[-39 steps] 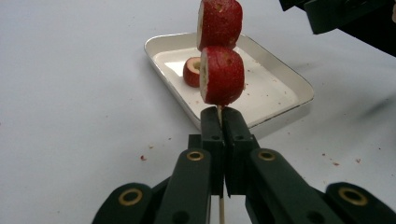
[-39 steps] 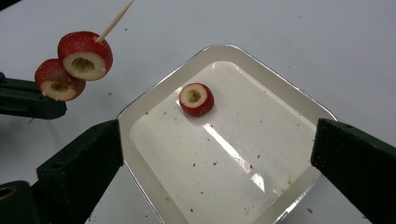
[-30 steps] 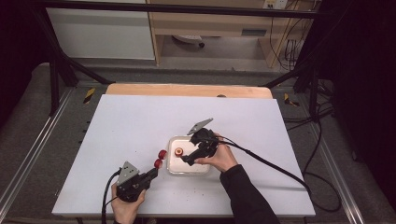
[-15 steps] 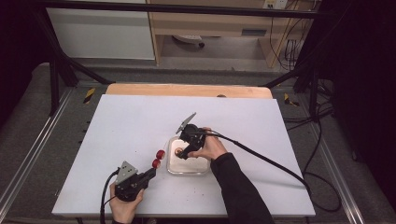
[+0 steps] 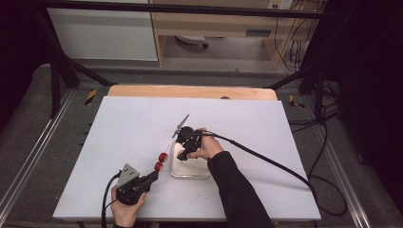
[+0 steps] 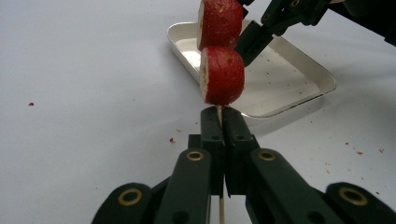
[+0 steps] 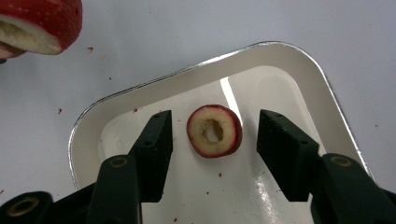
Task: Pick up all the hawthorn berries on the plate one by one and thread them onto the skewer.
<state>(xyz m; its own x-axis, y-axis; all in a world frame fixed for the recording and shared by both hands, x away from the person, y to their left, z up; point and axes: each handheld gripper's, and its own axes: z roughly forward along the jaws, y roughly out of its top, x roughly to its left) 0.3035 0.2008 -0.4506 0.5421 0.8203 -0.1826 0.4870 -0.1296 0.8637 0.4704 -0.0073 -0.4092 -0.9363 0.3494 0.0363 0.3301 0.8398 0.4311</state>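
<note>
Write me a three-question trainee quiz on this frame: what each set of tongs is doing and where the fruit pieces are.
1. True or false: the left tongs are shut on a skewer.
2. How many red fruit pieces sit on that skewer? A) one B) two C) four
3. Where is the cored fruit slice, and do the right tongs grip it?

Key
1. True: the jaws are pressed together on the thin stick.
2. B: two, one stacked above the other.
3. It lies flat in the white tray, between the jaws of the right tongs, which have just been closing; a gap shows on both sides, so the pads do not press on it yet.
</note>
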